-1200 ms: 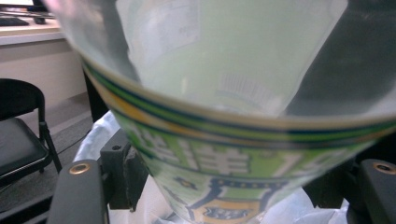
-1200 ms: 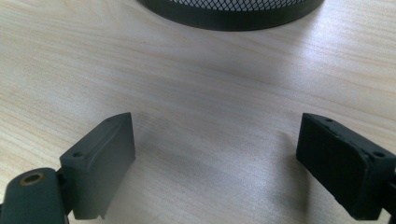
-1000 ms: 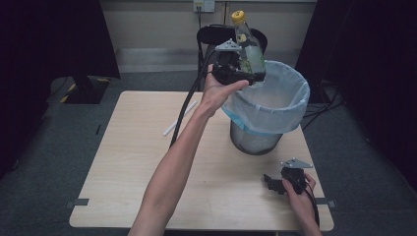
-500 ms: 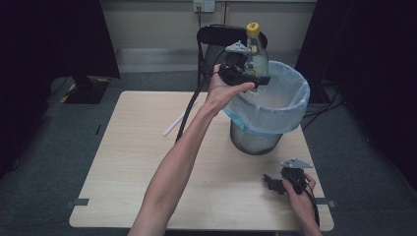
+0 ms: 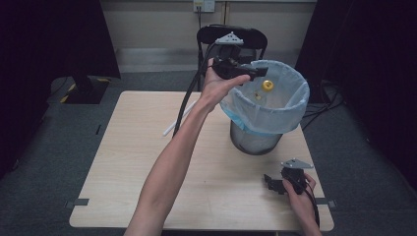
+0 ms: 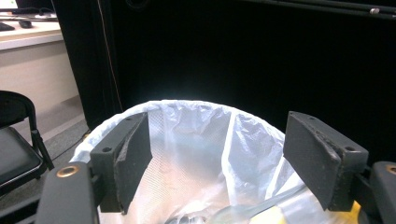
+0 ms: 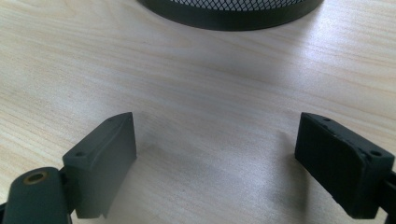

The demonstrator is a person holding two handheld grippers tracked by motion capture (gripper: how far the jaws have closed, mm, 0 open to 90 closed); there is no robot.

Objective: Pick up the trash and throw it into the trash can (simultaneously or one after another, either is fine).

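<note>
A clear bottle with a yellow cap (image 5: 267, 85) lies inside the blue-rimmed liner of the mesh waste bin (image 5: 255, 115), free of any grip. My left gripper (image 5: 252, 73) hangs over the bin's near-left rim, held level by a bare arm. Its jaws have just been opening, and in the left gripper view it (image 6: 217, 154) stands open with nothing between the pads, looking down on the white liner (image 6: 187, 140) and the yellow cap (image 6: 275, 217). My right gripper (image 5: 270, 183) rests open at the table's front right; in its own view it (image 7: 217, 158) looks across bare wood.
The wooden table (image 5: 137, 167) carries the bin at its right. The bin's black base (image 7: 233, 14) lies just ahead of the right gripper. A white stick (image 5: 176, 120) lies beside the left arm. A black chair (image 5: 231, 34) stands behind the table.
The bottle has left my left gripper and dropped into the bin. The left hand shifted slightly right over the rim. The right hand has not moved.
</note>
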